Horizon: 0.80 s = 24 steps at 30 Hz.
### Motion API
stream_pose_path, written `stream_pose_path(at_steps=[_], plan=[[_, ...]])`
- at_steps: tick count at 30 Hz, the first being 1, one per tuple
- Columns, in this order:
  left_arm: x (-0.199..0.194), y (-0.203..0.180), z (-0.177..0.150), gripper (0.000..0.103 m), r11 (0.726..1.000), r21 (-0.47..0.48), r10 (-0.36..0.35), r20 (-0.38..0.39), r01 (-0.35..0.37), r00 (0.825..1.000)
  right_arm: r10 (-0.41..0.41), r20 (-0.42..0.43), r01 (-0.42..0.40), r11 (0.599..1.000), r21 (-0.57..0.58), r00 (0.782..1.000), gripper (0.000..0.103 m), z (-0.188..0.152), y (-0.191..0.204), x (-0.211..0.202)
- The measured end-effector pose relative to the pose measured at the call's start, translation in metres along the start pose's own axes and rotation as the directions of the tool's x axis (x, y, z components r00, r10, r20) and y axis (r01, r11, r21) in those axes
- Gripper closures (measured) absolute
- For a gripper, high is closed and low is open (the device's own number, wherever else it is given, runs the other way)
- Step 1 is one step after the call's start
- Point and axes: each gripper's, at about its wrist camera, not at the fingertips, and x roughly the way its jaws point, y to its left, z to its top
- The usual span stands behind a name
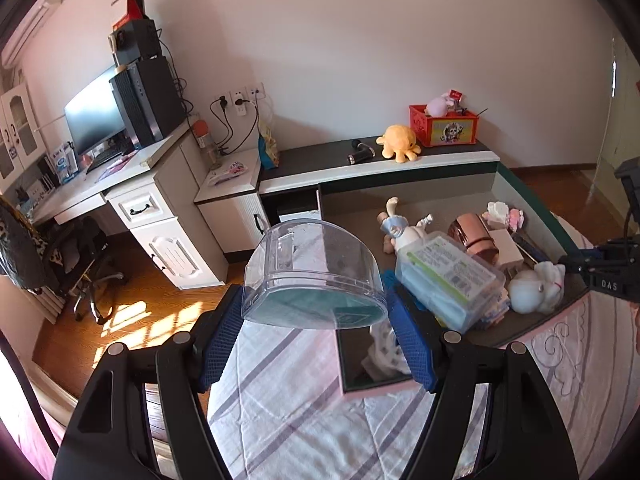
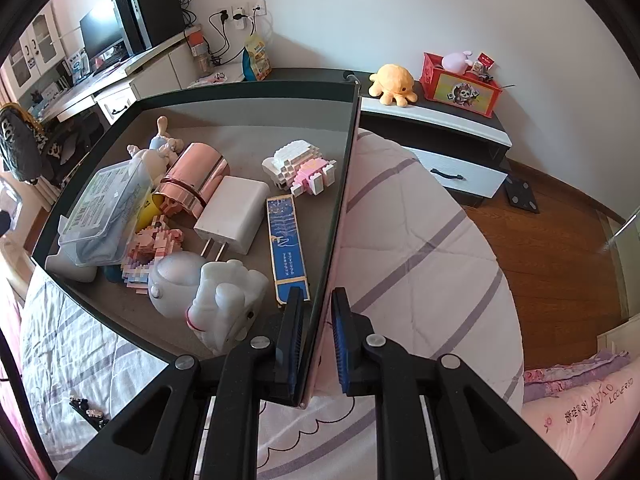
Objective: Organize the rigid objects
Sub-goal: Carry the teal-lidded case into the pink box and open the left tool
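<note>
Clamped between the blue pads of our left gripper [image 1: 315,316] is a clear round plastic container [image 1: 312,276] with a teal base, lifted off the bed and tilted, the jaws spread wide around its sides. Our right gripper [image 2: 316,344] pinches the thin right wall of the pink storage box [image 2: 340,184], its jaws almost together on that edge.

Taking the box as our landmark: it sits on a bed [image 2: 420,220] with a quilted cover of pale pink and white with grey-purple stripes. Inside the box we see a clear lidded case [image 2: 106,204], a rose-gold cylinder [image 2: 198,184], a white charger [image 2: 234,212], a blue flat card [image 2: 286,240], block-built pink and white figures [image 2: 304,170], a doll [image 2: 158,148] and a white piggy figure [image 2: 216,296].

Beyond the box's far wall stands a low dark-topped cabinet [image 2: 440,116] carrying a yellow octopus plush [image 2: 394,84] and a red crate [image 2: 460,84] against a plain white wall. Left of the box, further off, are a white desk [image 1: 132,188] with a monitor [image 1: 94,116] and a black computer tower [image 1: 146,100], wall sockets [image 1: 240,98] with cables, and an office chair [image 1: 80,256]. Wooden flooring [image 2: 552,248] shows to the box's right and, sunlit, below the desk.
</note>
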Motion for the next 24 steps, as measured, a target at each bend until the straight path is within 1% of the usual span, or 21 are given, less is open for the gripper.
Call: stream_pose_path(at_steps=[4,7,10,11,15,17,18,19,21,24], plan=[[0.027,-0.017,0.022,0.030,0.999,0.005,-0.054,-0.022,0.054,0.998,-0.007,0.004,0.007,1.000,-0.015,1.000,0.089,0.002,0.002,0.002],[0.047,-0.031,0.034,0.030,0.997,0.010,-0.073,-0.038,0.073,0.997,0.007,0.004,-0.007,1.000,-0.017,1.000,0.089,0.004,0.000,0.003],[0.069,-0.042,0.044,0.030,0.992,-0.020,-0.128,-0.062,0.127,0.990,0.004,0.006,-0.003,1.000,-0.030,1.000,0.089,0.004,0.000,0.003],[0.076,-0.046,0.046,0.030,0.991,-0.026,-0.132,-0.068,0.130,0.989,0.003,0.005,-0.003,0.999,-0.034,1.000,0.089,0.005,0.000,0.004],[0.106,-0.060,0.054,0.029,0.993,-0.045,-0.110,-0.113,0.105,0.988,0.009,0.007,-0.009,0.999,-0.041,1.000,0.088,0.005,-0.001,0.004],[0.113,-0.065,0.055,0.028,0.990,-0.047,-0.134,-0.116,0.129,0.984,0.012,0.011,-0.011,0.999,-0.041,1.000,0.088,0.004,-0.001,0.004],[0.115,-0.067,0.055,0.024,0.990,-0.045,-0.141,-0.125,0.136,0.982,0.011,0.012,-0.011,0.999,-0.042,1.000,0.088,0.004,-0.001,0.004],[0.116,-0.069,0.054,0.017,0.990,-0.042,-0.142,-0.129,0.137,0.981,0.009,0.012,-0.009,0.999,-0.045,1.000,0.088,0.004,-0.001,0.004],[0.113,-0.072,0.051,0.010,0.991,-0.020,-0.133,-0.124,0.131,0.983,0.010,0.012,-0.010,0.999,-0.045,1.000,0.088,0.004,0.000,0.004],[0.100,-0.067,0.046,0.006,0.994,-0.003,-0.108,-0.094,0.108,0.990,0.010,0.012,-0.010,0.999,-0.045,1.000,0.088,0.003,0.000,0.004]])
